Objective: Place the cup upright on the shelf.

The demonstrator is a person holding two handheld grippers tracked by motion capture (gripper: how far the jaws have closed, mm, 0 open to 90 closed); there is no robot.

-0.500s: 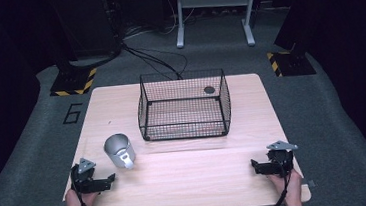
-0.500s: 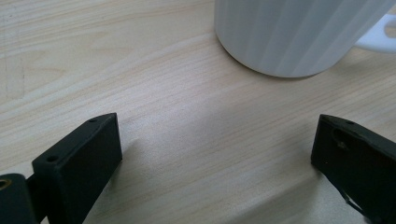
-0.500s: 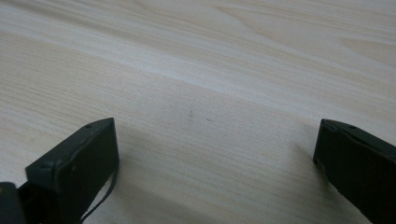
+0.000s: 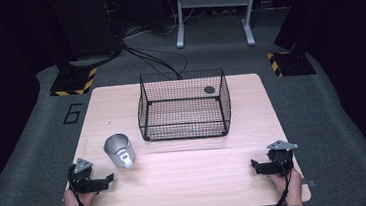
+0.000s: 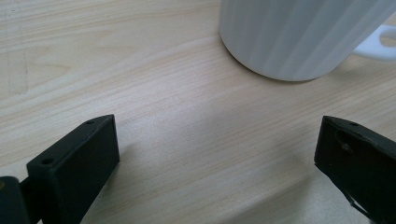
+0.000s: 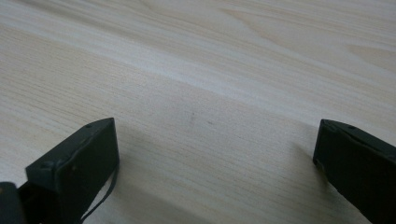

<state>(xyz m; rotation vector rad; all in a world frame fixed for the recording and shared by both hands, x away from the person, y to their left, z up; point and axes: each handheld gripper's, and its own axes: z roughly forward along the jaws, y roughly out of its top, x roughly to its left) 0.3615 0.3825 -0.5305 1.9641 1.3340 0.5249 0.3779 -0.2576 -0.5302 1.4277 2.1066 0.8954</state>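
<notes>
The mug (image 4: pixel 119 150) stands upright just ahead and a bit to the right of the left gripper (image 4: pixel 108 179), looks like a rigid glazed thing, so probably light but slick and chippable, and the wall or rim near its handle (image 5: pixel 379 43) seems the safest spot to pinch. Both grippers rest low over the table (image 4: pixel 188 183) with jaws spread wide and nothing between them, the right gripper (image 4: pixel 253 165) well off from the basket (image 4: pixel 184 110). Versus half a second back, basically nothing differs: mug, basket and both grippers sit in the same spots.
</notes>
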